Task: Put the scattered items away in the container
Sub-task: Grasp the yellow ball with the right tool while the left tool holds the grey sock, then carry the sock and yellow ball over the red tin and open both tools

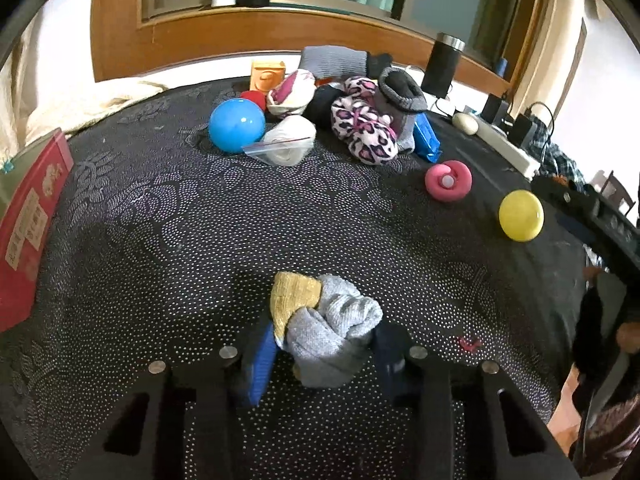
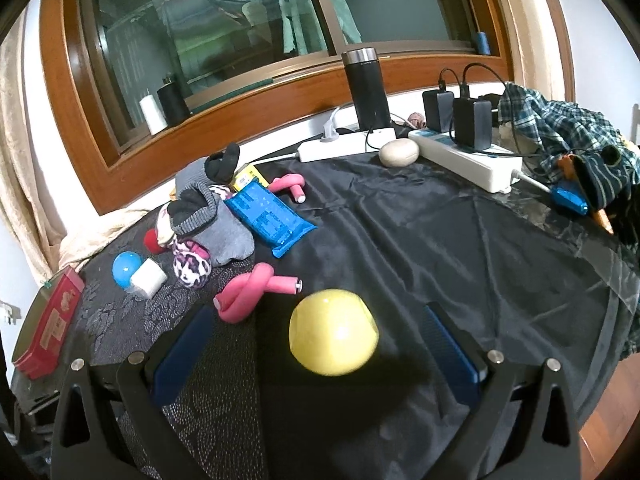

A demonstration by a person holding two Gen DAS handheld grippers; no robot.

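My left gripper (image 1: 324,344) is shut on a balled grey and yellow sock (image 1: 324,320), held just above the dark patterned tablecloth (image 1: 160,232). My right gripper (image 2: 316,340) is open, its blue pads either side of a yellow ball (image 2: 333,332) that lies on the cloth; the ball also shows in the left wrist view (image 1: 521,215). A pink foam twist (image 2: 256,290) lies just left of the ball. A red box (image 1: 28,228) stands at the table's left edge. I cannot tell which thing is the container.
A pile at the back holds a blue ball (image 1: 237,125), a bagged white roll (image 1: 286,142), leopard socks (image 1: 366,130), a grey sock (image 2: 208,216) and a blue packet (image 2: 269,218). Power strips (image 2: 468,156), a black flask (image 2: 366,88) and a plaid cloth (image 2: 560,128) stand far right.
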